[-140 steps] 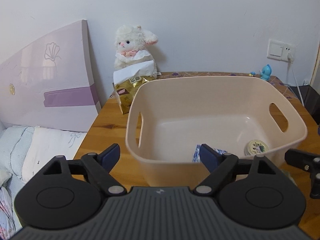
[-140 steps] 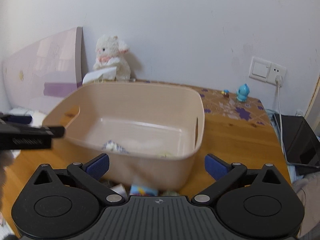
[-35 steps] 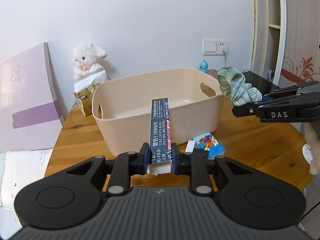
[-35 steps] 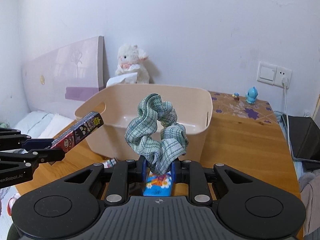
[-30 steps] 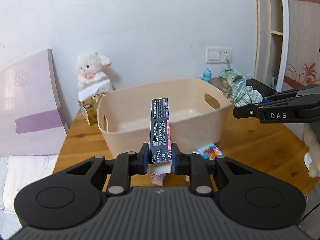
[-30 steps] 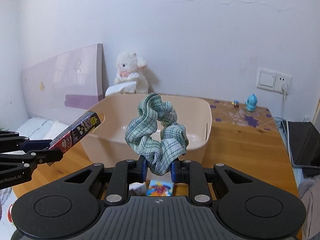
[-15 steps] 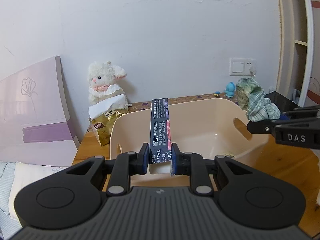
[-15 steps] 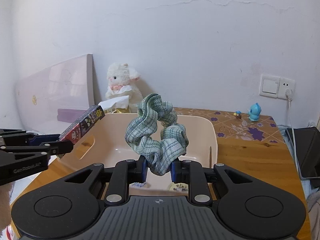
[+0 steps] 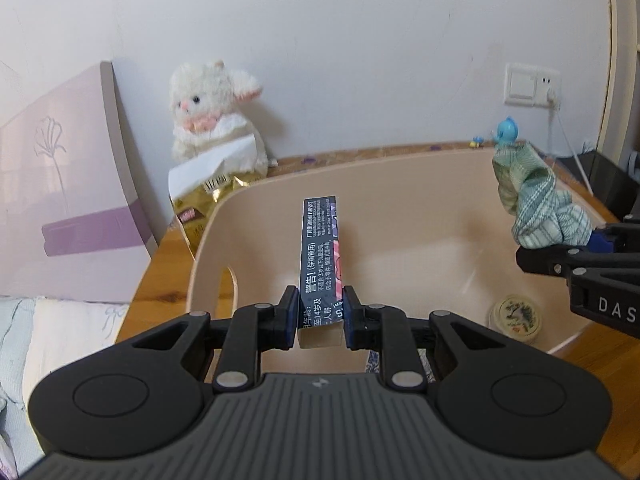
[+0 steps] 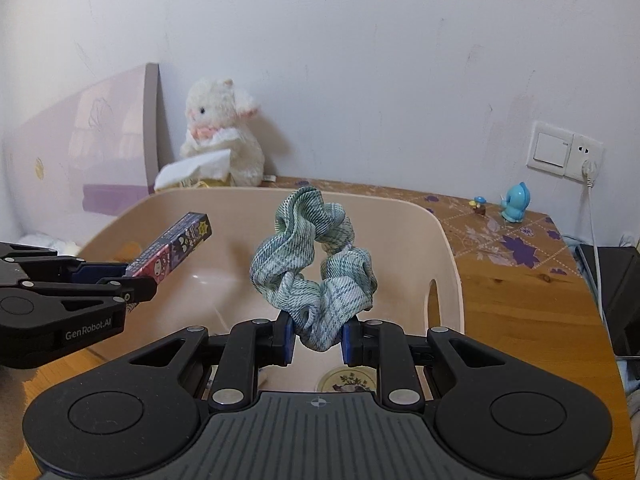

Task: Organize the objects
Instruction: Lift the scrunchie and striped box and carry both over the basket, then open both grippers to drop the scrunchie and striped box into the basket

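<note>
Left wrist view: the left gripper (image 9: pixel 321 312) is clamping the near end of a long dark printed box (image 9: pixel 320 256), and the box is pointing forward and up over the beige plastic bin (image 9: pixel 420 168). Over at the right edge, the right gripper (image 9: pixel 600 240) is reaching in above the bin's right rim, pinching a green plaid scrunchie (image 9: pixel 532 204). Down on the bin floor, near the right side, a small round tin (image 9: pixel 516 314) is lying flat, and a bit of patterned wrapping is peeking out behind the left gripper, too hidden to identify.

Seen from the right wrist view, the right gripper (image 10: pixel 317 340) is squeezing the lower fold of the scrunchie (image 10: pixel 316 256), which is standing up in a loop above the bin (image 10: pixel 440 240). The left gripper (image 10: pixel 128 276) is coming in from the left, holding the box (image 10: pixel 176 244) tilted upward over the bin's left side, well apart from the scrunchie.

Behind the bin, a white plush lamb (image 10: pixel 220 136) is sitting against the wall with a gold tissue pack (image 9: pixel 200 200) in front of it. A small blue figurine (image 10: pixel 516 202) is standing far right on the wooden table (image 10: pixel 520 300), below a wall socket (image 10: pixel 564 154).
</note>
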### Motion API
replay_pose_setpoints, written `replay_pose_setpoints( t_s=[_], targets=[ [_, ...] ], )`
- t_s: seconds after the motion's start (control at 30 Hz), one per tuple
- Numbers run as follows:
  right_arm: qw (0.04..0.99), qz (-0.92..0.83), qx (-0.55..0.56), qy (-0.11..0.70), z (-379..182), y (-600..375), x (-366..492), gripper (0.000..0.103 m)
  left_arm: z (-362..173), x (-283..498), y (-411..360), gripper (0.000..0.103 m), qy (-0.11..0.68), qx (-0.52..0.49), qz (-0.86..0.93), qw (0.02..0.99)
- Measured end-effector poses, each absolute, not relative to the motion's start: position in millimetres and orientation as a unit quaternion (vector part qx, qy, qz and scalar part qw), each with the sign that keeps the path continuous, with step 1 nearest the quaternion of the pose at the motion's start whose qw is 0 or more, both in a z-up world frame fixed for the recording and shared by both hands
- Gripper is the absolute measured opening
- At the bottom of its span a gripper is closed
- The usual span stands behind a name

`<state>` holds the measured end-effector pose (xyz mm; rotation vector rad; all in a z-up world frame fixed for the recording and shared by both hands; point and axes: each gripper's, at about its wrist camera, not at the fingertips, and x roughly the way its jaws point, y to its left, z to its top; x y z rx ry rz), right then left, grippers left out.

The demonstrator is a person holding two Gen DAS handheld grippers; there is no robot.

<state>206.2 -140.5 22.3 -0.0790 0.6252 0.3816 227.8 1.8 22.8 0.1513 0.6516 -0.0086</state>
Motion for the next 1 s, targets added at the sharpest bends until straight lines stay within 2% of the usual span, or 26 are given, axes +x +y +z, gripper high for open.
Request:
replay_pose_setpoints(
  t_s=[0.13, 0.2, 0.23, 0.27, 0.33, 0.37, 0.4, 0.47, 0.5, 0.6, 0.67, 0.77, 1.0],
  targets=[
    [0.929, 0.184, -0.045, 0.318, 15, -137, 210, 0.021, 14, 233, -2, 0.024, 0.341, 0.083, 0.000, 0.937],
    [0.930, 0.178, -0.053, 0.318, 14, -136, 210, 0.027, 13, 233, -2, 0.025, 0.344, 0.081, 0.003, 0.936],
    [0.931, 0.177, -0.059, 0.315, 16, -136, 208, 0.042, 13, 232, -1, 0.025, 0.344, 0.078, 0.004, 0.936],
    [0.931, 0.178, -0.060, 0.312, 18, -137, 206, 0.051, 14, 230, 1, 0.025, 0.344, 0.074, 0.005, 0.936],
    [0.932, 0.181, -0.052, 0.310, 24, -141, 203, 0.061, 19, 226, 4, 0.026, 0.339, 0.065, 0.003, 0.939],
    [0.933, 0.183, -0.048, 0.307, 28, -143, 200, 0.063, 22, 224, 5, 0.031, 0.338, 0.063, 0.003, 0.939],
    [0.933, 0.185, -0.043, 0.306, 32, -146, 198, 0.064, 25, 221, 5, 0.052, 0.337, 0.062, 0.003, 0.939],
    [0.932, 0.191, -0.035, 0.306, 39, -150, 192, 0.074, 32, 212, 6, 0.078, 0.324, 0.059, 0.005, 0.944],
    [0.933, 0.193, -0.033, 0.303, 42, -152, 188, 0.076, 36, 205, 7, 0.082, 0.312, 0.059, 0.005, 0.948],
    [0.935, 0.192, -0.040, 0.295, 49, -157, 171, 0.085, 45, 189, 7, 0.083, 0.301, 0.060, 0.000, 0.952],
    [0.936, 0.192, -0.040, 0.291, 52, -161, 160, 0.099, 49, 179, 7, 0.085, 0.300, 0.063, -0.002, 0.952],
    [0.937, 0.193, -0.044, 0.289, 52, -167, 144, 0.102, 53, 161, 9, 0.088, 0.297, 0.069, -0.005, 0.952],
    [0.929, 0.186, -0.055, 0.314, 34, -176, 122, 0.103, 47, 129, 20, 0.089, 0.311, 0.065, -0.019, 0.948]
  ],
)
